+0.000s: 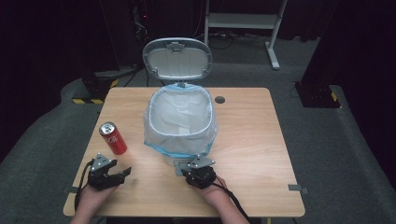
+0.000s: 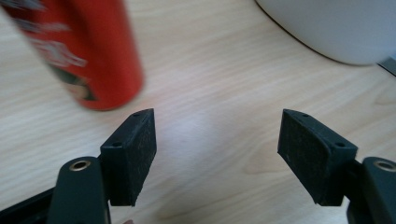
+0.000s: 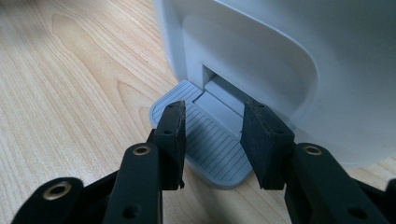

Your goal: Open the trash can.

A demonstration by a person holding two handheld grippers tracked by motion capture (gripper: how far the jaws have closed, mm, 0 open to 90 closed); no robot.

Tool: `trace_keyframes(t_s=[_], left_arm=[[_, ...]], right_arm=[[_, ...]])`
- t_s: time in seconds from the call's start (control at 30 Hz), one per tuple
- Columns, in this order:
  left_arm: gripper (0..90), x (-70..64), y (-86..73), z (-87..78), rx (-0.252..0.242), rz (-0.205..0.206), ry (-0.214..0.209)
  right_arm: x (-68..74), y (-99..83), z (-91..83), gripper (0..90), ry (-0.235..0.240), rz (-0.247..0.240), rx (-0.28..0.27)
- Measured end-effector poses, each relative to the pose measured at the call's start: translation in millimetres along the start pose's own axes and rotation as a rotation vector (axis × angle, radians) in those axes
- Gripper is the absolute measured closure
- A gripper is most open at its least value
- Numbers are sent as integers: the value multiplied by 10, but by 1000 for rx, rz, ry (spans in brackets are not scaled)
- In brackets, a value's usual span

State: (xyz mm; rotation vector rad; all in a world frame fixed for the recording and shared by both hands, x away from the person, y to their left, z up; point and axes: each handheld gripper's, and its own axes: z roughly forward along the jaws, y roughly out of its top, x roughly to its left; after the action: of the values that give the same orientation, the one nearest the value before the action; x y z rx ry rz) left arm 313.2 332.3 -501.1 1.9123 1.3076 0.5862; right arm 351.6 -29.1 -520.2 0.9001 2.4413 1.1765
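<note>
Pressing on the grey pedal (image 3: 205,140) with the right gripper (image 1: 200,173), near side of the white pedal bin (image 1: 180,122), centre of the wooden table (image 1: 252,154). Jaws part-spread, nothing pinched between them, tips resting over the ribbed pedal surface in the right gripper view. Lid (image 1: 177,58) standing up at the far side, so pedal judged held down. Liner bag (image 1: 163,140) folded over the rim, blue edge hanging down the near wall.

Left gripper (image 1: 112,175) hovering low over the table at near left, jaws spread wide, holding nothing. Red can (image 1: 113,137) upright just beyond it, left of the bin, off to the left of the jaw line in the left gripper view (image 2: 74,51) and not between the pads.

Risks, as judgement:
- Pedal slip: jaw tips near the pedal's edge; sideways drift or easing off likely drops the lid before the can goes in.
- Can knock-over: can sits outside the left jaw; a straight push forward probably clips it with the jaw's outer face and tips or rolls it.
- Bin shift: light bin, push on the pedal not straight down could slide it across the table.
- Liner snag: can rim catching the folded bag on the way over.

Count: one bin, one lid, one pedal, one liner, one can, one table, two grippers.
</note>
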Motion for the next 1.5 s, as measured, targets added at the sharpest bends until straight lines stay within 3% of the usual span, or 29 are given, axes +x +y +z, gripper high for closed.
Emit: trace_keyframes(t_s=[0.17,0.37,0.6,0.8,1.1,1.5], left_arm=[[277,101,-11,-5,-4,-20,45],[266,203,50,-8,-14,-42,54],[231,282,216,-63,-45,-45,82],[211,311,346,-74,-56,-25,102],[185,407,461,-23,-72,-68,93],[142,406,621,44,-106,-34,101]], right_arm=[[-1,0,0,601,-1,-5,-1],[2,-2,0,597,-3,-5,-1],[0,0,0,596,-3,-7,-1],[3,0,-2,593,-3,-5,3],[6,0,1,591,-5,-14,-1],[-1,0,-2,590,-2,-11,3]])
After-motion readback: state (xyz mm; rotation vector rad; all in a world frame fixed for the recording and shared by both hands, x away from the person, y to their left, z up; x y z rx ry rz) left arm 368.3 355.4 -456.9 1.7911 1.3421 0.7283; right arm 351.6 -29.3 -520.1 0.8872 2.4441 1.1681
